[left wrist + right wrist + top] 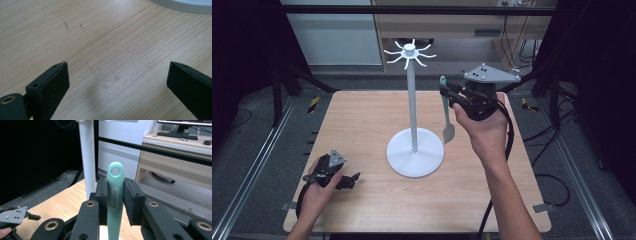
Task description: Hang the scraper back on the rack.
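The right gripper [447, 92] is held raised over the far right part of the wooden table [362, 125], jaws clamped on the upper handle of a mint-green spatula [445, 112]. In the right gripper view the spatula handle [115, 195] is seen squeezed between both black pads, its hanging hole standing clear above the jaw tips. The spatula is held upright, blade end hanging down and clear of the tabletop, just right of the white pole of the hook stand [412, 100]. The stand's round base [415, 152] is set mid-table; its ring of hooks [410, 52] at the top is seen above the spatula's handle end. The left gripper [343, 181] is kept low at the near left of the table, well apart from the stand. In the left gripper view its jaws are spread wide over bare wood, nothing between them, with the base rim [185, 6] at the top edge.
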